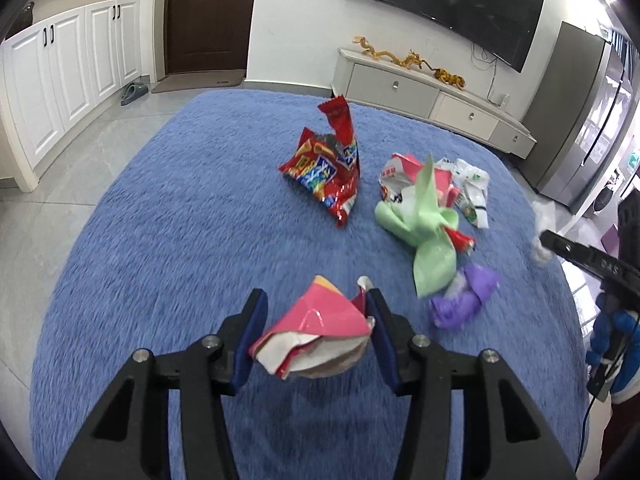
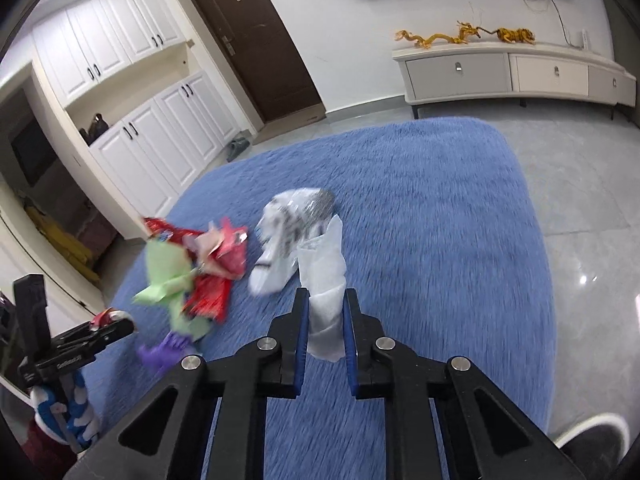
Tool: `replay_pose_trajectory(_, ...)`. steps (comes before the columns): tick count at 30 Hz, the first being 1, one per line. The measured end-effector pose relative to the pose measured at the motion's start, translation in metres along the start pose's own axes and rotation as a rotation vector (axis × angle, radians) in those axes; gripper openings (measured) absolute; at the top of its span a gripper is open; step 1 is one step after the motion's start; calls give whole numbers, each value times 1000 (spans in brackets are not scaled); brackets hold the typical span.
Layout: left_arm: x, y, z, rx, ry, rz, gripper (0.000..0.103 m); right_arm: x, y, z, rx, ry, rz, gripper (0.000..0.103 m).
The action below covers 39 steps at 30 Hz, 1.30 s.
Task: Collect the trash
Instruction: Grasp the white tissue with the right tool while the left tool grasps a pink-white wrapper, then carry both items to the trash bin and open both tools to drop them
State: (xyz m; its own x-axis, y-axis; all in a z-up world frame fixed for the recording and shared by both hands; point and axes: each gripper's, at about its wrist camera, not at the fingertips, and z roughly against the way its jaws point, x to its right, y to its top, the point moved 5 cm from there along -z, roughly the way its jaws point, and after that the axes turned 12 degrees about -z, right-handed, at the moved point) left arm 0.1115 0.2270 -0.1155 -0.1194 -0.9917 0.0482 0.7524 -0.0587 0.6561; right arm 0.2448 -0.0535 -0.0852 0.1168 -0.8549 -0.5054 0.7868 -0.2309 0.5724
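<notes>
My left gripper (image 1: 316, 312) is shut on a crumpled pink and white wrapper (image 1: 316, 332) and holds it above the blue rug (image 1: 180, 208). My right gripper (image 2: 326, 308) is shut on a white plastic wrapper (image 2: 324, 280) that hangs up and away from the fingers. On the rug lie a red snack bag (image 1: 324, 168), a light green bag (image 1: 424, 224), a purple wad (image 1: 464, 296) and white and pink wrappers (image 1: 460, 184). The same pile shows in the right wrist view (image 2: 192, 272). The right gripper shows at the right edge of the left wrist view (image 1: 540, 236).
A low TV cabinet (image 1: 432, 96) with golden dragon figures stands behind the rug. White cupboards (image 1: 60, 80) and a brown door (image 1: 208, 16) are at the left. A steel fridge (image 1: 580, 120) is at the right. Grey tile floor (image 2: 580, 200) surrounds the rug. A shoe (image 2: 592, 440) shows at bottom right.
</notes>
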Motion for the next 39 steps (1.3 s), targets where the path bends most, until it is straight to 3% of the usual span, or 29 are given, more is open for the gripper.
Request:
replay_pose_trajectory(10,11,-17,43,15,43,12,48,19,-54,85,31,18,-27,15)
replay_pose_trajectory(24,69,-7,69,51,-11,-20,48,99,-80,191,185,-35,-181,16)
replay_pose_trajectory(39,187,15,57,19,-103,-210,49,195,-118,242,255,-93,-363,16)
